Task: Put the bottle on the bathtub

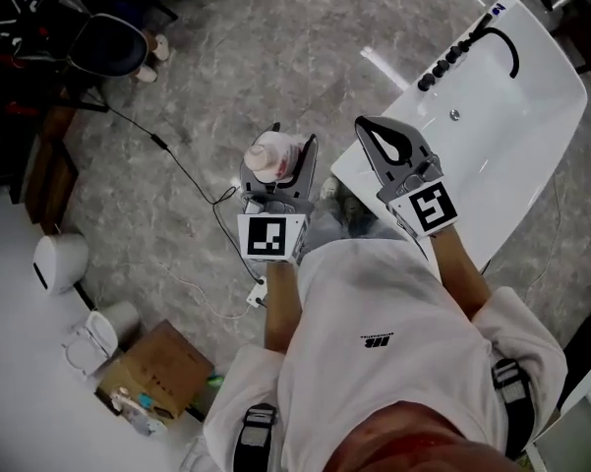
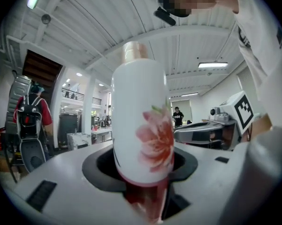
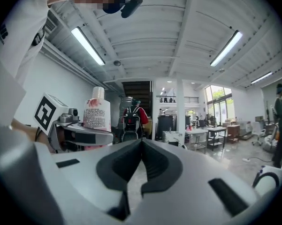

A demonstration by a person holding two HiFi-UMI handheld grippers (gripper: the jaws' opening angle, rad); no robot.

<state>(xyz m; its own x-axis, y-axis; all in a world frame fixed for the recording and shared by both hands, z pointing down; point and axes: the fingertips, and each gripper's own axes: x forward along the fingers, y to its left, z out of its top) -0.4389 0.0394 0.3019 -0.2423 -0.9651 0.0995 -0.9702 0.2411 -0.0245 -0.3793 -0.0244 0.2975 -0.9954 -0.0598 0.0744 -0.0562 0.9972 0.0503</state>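
Observation:
A white bottle point(image 2: 138, 125) with a pink flower print and a pale cap stands upright between my left gripper's jaws. From the head view the bottle point(image 1: 271, 157) shows inside the left gripper point(image 1: 280, 160), held above the grey floor, left of the bathtub. The left gripper is shut on it. The white bathtub point(image 1: 531, 136) lies at the upper right. My right gripper point(image 1: 384, 138) hangs over the tub's near end, shut and holding nothing. In the right gripper view its jaws point(image 3: 141, 161) meet, and the bottle point(image 3: 96, 111) appears at the left in the other gripper.
Black tap fittings point(image 1: 457, 55) line the tub's far rim. A cable point(image 1: 182, 170) runs across the marble floor. A cardboard box point(image 1: 157, 372) and white fixtures point(image 1: 59, 261) sit at the lower left. A person with a backpack point(image 3: 133, 118) stands far off.

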